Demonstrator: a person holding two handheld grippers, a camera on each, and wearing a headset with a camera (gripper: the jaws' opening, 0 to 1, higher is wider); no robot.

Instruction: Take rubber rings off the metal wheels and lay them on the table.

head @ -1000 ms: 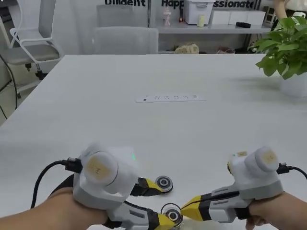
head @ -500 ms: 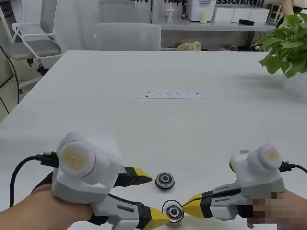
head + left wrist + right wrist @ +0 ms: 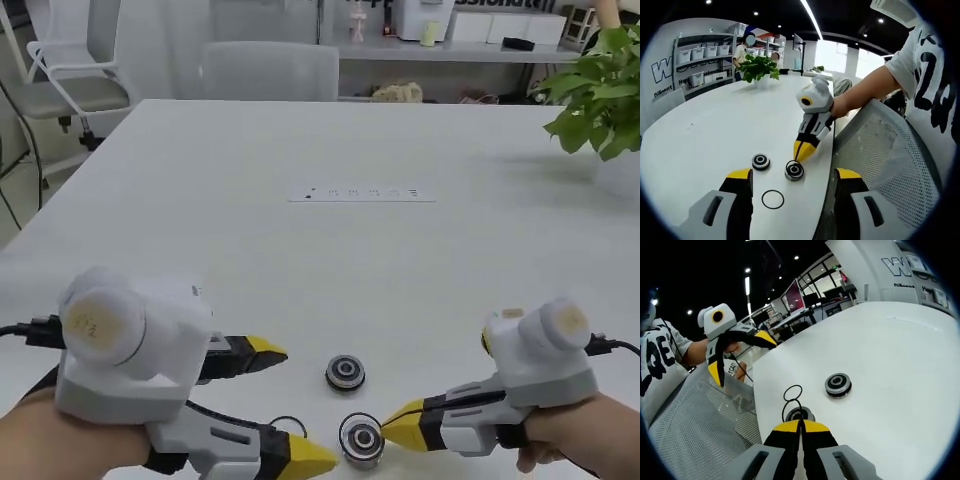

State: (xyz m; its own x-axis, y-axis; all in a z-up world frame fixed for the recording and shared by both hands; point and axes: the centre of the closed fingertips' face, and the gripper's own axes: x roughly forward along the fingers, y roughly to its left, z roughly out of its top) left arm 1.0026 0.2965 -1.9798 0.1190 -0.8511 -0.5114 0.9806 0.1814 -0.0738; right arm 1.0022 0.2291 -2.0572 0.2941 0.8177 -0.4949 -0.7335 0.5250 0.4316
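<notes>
Jaws spread wide, the left gripper (image 3: pixel 300 404) holds nothing above the near edge of the worktop (image 3: pixel 330 270), where one loose rubber ring (image 3: pixel 285 428) lies flat. Just beside the ring, the right gripper (image 3: pixel 390 426), its jaws pressed together, rests its tip against the near metal wheel (image 3: pixel 361 440), whose rim looks bare. A little farther in sits the second wheel (image 3: pixel 344 374); its rim is dark, so its ring is probably on. One ring appears done, and at least one remains.
</notes>
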